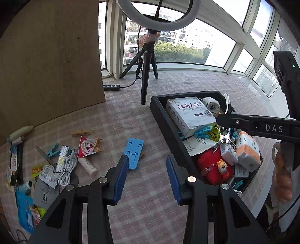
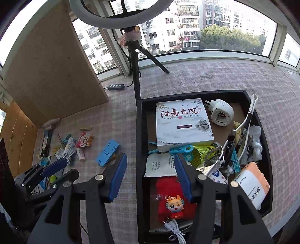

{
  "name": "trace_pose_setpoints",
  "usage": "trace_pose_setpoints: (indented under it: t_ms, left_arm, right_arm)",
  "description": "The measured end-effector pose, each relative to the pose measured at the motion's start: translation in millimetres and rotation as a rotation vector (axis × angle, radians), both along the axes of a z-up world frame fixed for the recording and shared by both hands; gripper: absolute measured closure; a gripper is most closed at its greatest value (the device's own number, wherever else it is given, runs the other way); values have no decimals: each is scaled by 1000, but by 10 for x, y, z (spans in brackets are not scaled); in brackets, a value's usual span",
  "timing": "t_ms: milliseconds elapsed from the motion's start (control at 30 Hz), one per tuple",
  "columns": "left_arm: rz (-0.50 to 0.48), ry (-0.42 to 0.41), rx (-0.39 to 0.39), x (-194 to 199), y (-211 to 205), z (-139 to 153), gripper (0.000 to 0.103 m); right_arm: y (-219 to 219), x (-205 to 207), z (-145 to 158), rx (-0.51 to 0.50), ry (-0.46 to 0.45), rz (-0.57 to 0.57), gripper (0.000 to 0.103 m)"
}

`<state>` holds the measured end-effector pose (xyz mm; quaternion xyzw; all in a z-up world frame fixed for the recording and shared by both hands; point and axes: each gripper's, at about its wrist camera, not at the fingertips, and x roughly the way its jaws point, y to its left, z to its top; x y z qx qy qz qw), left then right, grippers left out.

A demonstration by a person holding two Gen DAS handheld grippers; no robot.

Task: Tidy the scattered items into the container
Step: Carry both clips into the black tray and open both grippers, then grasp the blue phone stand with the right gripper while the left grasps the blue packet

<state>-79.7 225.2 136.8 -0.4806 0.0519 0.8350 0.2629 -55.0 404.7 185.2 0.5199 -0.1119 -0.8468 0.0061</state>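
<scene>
Big windows curve behind a checked tabletop (image 1: 131,116). Both claws are spread apart and hold nothing: the left claw (image 1: 148,175) hangs by a blue stand (image 1: 134,155), the right claw (image 2: 150,177) over the black box's (image 2: 139,131) edge. More small things (image 1: 61,159) lie scattered left of the box.

Bright daylight from the far windows (image 1: 196,43), sky and panes blown out white at top right. Ring light (image 2: 120,11) looks unlit. Soft short shadows on the checked tablecloth (image 1: 131,116). Strong fisheye bending, window frames curve, black vignette in all corners. Focus sharp mid-frame, near gripper fingers (image 1: 121,174) slightly soft, no motion blur
</scene>
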Motion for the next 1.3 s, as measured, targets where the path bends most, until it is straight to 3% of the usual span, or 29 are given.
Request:
trace_pose_setpoints:
  t_ms: [300, 633, 967, 1067, 1300]
  left_arm:
    - [123, -14, -40, -87, -880, -142, 64]
    - [221, -40, -104, -102, -1926, -325, 64]
    - [181, -91, -180, -24, -2711, -533, 57]
    - [136, -112, -187, -40, -2814, -633, 43]
    - [73, -153, -269, -127, -2886, -896, 40]
  right_arm:
    - [-633, -245, -154, 0, -61, 92, 51]
    - [-1125, -570, -553, -15, -203, 112, 51]
    - [-1260, -930, -990, 11, -329, 52, 51]
    - [-1289, -983, -1028, 27, -343, 50, 51]
    - [-1320, -1042, -1064, 52, -361, 47, 51]
